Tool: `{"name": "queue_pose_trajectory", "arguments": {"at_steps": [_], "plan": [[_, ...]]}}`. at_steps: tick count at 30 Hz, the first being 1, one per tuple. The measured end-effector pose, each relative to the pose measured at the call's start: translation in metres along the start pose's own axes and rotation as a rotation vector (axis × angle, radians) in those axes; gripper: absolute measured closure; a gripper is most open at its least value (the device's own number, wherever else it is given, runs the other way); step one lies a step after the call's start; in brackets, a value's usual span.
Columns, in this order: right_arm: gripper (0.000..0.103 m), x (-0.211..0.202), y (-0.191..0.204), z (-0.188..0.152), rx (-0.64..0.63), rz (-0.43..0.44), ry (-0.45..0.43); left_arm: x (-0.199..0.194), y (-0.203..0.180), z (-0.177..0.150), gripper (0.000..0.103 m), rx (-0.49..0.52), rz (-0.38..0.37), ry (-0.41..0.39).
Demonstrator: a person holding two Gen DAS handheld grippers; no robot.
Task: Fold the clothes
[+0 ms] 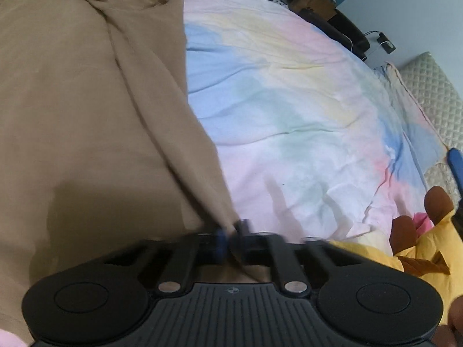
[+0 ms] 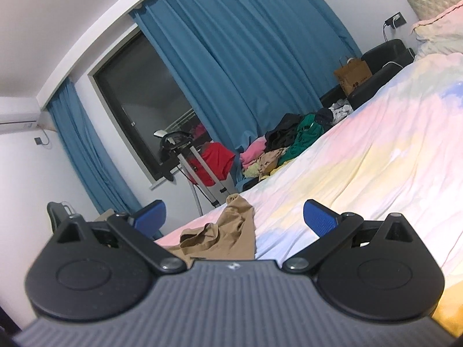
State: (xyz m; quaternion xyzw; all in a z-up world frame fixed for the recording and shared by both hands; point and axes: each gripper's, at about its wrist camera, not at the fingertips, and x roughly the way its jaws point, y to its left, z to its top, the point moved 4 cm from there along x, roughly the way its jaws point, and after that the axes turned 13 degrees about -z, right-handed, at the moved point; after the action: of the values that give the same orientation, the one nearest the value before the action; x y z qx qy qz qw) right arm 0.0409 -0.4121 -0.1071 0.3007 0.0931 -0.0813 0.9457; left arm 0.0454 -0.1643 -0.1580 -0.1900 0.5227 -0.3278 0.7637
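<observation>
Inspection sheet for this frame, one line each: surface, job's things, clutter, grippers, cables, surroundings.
Surface: bed with a pastel tie-dye sheet, wrinkled.
Job's things: tan garment spread on the bed; its corner runs into the left gripper.
Clutter: heap of clothes at the bed's far edge; brown paper bag on a black seat.
Grippers: left gripper shut on the tan garment's corner; right gripper open, nothing between its pads.
Cables: a charger cable hangs from the wall socket.
Surroundings: blue curtains, dark window, garment steamer stand; a hand in a yellow sleeve at the left view's edge.
</observation>
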Motion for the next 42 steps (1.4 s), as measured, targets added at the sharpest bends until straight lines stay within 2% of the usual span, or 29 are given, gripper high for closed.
{"name": "queue_pose_trajectory", "arguments": {"at_steps": [6, 10, 14, 17, 21, 22, 27, 29, 32, 36, 42], "plan": [[0.000, 0.008, 0.004, -0.008, -0.015, 0.003, 0.043, -0.054, 0.018, 0.011, 0.101, -0.080, -0.115, -0.008], [0.000, 0.009, 0.013, -0.015, -0.058, 0.000, 0.055, -0.095, 0.043, 0.020, 0.101, -0.136, -0.158, -0.034], [0.000, 0.012, 0.021, -0.021, -0.094, -0.013, 0.068, -0.108, 0.069, 0.015, 0.101, -0.121, -0.102, -0.026], [0.000, 0.014, 0.026, -0.026, -0.125, -0.029, 0.078, -0.101, 0.087, 0.006, 0.101, -0.085, -0.040, -0.013], [0.000, 0.015, 0.033, -0.032, -0.173, -0.046, 0.083, -0.092, 0.096, 0.000, 0.099, -0.026, -0.007, -0.033], [0.000, 0.015, 0.036, -0.033, -0.186, -0.050, 0.082, -0.093, 0.095, 0.001, 0.098, -0.008, -0.004, -0.043], [0.000, 0.012, 0.047, -0.037, -0.228, -0.047, 0.087, -0.116, 0.081, 0.009, 0.056, 0.061, -0.049, -0.132], [0.000, 0.012, 0.050, -0.039, -0.239, -0.042, 0.093, -0.124, 0.081, 0.023, 0.053, 0.049, -0.060, -0.175], [0.000, 0.016, 0.053, -0.044, -0.258, -0.046, 0.110, -0.120, 0.085, 0.060, 0.046, 0.014, -0.021, -0.238], [0.000, 0.024, 0.054, -0.050, -0.274, -0.052, 0.135, -0.099, 0.100, 0.120, 0.044, -0.036, 0.065, -0.320], [0.000, 0.037, 0.045, -0.057, -0.280, -0.071, 0.157, -0.060, 0.127, 0.193, 0.043, 0.009, 0.216, -0.340]]}}
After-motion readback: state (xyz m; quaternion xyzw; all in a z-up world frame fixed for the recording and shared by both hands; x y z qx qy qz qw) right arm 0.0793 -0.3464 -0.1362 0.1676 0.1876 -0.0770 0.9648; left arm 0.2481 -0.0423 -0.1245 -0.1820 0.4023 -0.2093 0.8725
